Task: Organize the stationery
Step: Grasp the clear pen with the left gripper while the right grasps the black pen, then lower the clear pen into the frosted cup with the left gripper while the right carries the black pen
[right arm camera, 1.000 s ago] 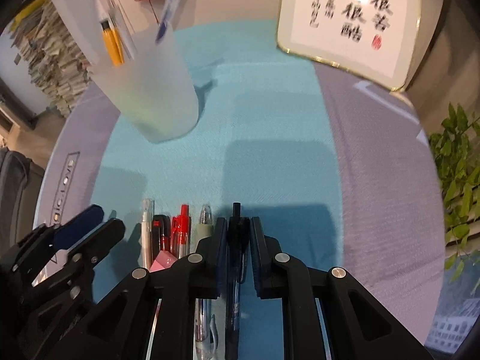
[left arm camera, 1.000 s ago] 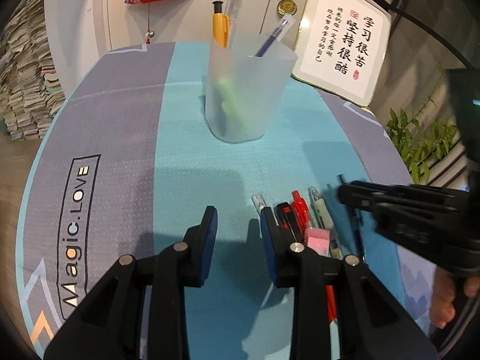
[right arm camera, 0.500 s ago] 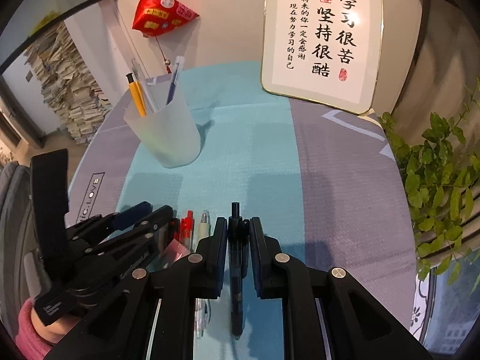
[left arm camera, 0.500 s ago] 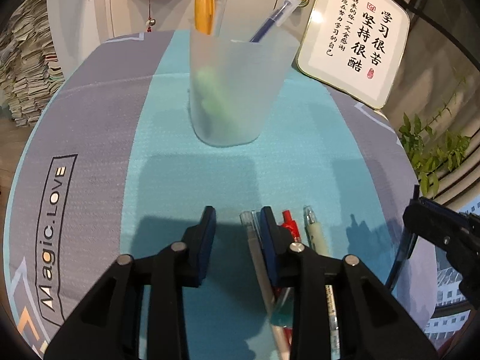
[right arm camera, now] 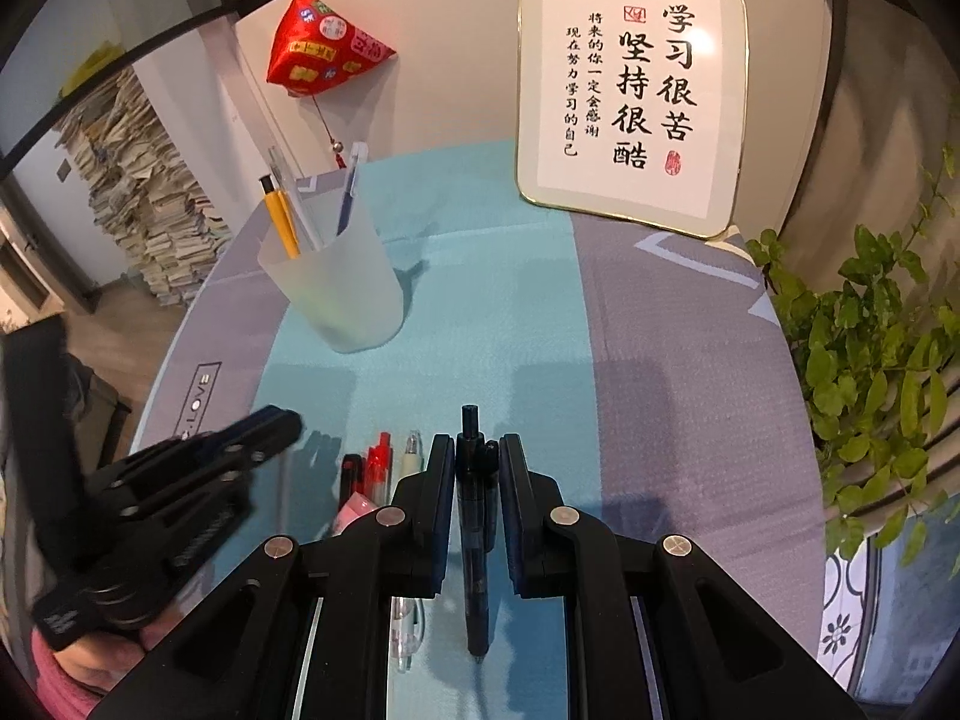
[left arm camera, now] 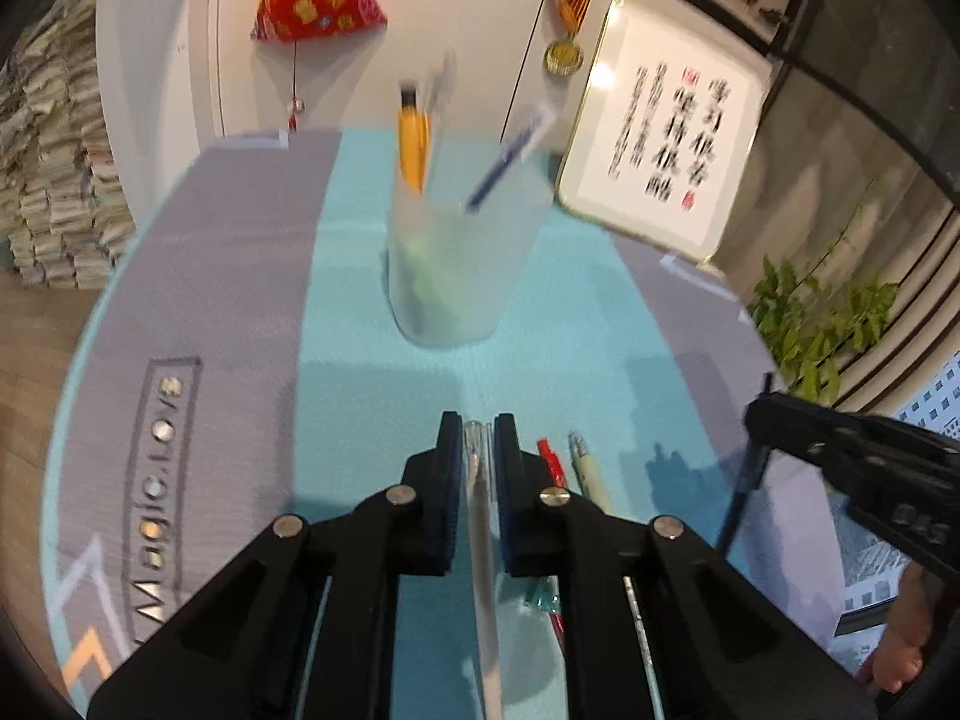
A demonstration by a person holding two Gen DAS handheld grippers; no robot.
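While the left gripper [left arm camera: 474, 438] clamps a clear pen [left arm camera: 480, 534] at lower centre, right gripper [right arm camera: 474, 456] closed on a black pen [right arm camera: 474, 516], frosted cup [right arm camera: 336, 294] upper left, red pen [right arm camera: 378, 462] on the teal mat [right arm camera: 480, 330], pink sleeve [right arm camera: 54, 678] only in right view.

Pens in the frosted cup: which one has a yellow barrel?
The yellow pen with the black top, leftmost in the cup; beside it stand a clear pen and a blue pen.

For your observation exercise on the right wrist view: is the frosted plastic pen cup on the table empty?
No. The frosted plastic pen cup holds a yellow pen, a blue pen and a clear one, all sticking out above its rim.
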